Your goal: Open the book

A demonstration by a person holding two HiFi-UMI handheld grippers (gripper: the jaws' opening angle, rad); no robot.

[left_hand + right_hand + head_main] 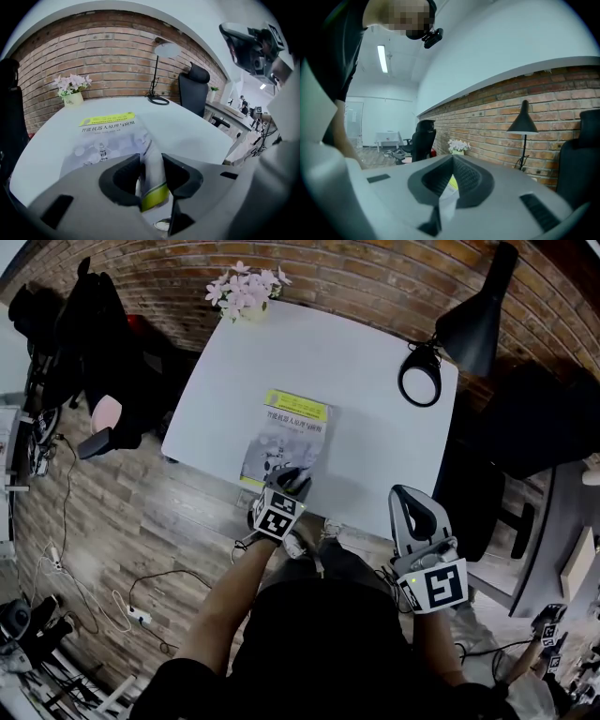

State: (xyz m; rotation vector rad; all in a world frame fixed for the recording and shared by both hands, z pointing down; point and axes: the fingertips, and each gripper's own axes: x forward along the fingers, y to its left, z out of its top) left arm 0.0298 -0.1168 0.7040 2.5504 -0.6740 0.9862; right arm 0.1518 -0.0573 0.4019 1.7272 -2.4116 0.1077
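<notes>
right gripper (pixel 408 498) closed; left gripper (pixel 292 480) clamps one book (pixel 286 432).

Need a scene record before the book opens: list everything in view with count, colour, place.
table: one, white, centre
book: one, grey with yellow band, table's near edge
flowers: one pot, pale pink, table's far edge
lamp: one, black, table's far right corner
chairs: two, black, either side of the table
wall: one, red-brown brick, behind the table
floor: wood, brown, power strip at left
left gripper: one, grey, shut on the book's near corner
right gripper: one, grey, shut, empty, by table's near right edge
</notes>
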